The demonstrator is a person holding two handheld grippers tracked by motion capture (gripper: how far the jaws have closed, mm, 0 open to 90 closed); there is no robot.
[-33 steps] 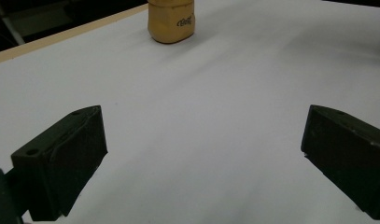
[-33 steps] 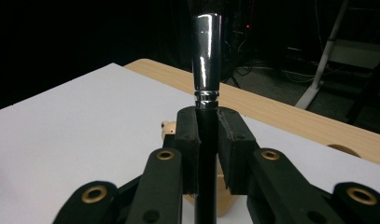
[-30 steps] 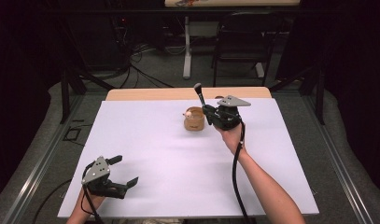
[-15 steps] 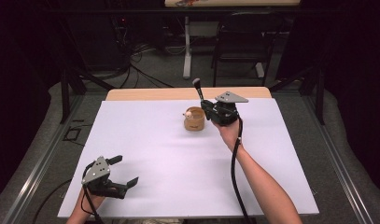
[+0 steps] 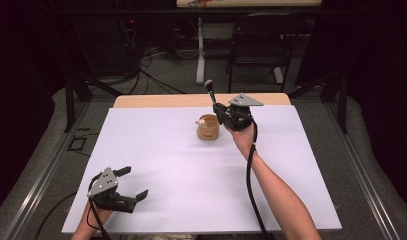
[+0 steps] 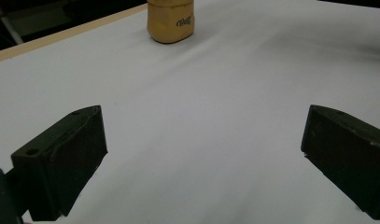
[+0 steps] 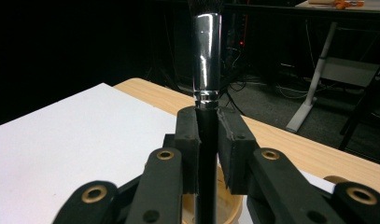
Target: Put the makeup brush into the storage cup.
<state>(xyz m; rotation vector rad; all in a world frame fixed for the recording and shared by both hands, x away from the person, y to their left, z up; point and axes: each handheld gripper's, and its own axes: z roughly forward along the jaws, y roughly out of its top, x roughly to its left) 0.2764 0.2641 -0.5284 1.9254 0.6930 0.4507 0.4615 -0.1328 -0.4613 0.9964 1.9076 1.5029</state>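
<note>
Directly above and just right of the small round wooden cup [image 5: 208,133], the black-handled, chrome-ferruled makeup brush [image 5: 211,93] stands near upright, bristles up, clamped tight in the right gripper [image 5: 222,111], while the left gripper [image 5: 133,184] rests wide open and empty, well apart, on the white table cover [image 5: 181,180] before a dark room.

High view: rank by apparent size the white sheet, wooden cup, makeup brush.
1. white sheet, largest by far.
2. wooden cup.
3. makeup brush, slim, clamped in the right tool; its visible length roughly matches the cup's height, so that ranking is unsure.
</note>
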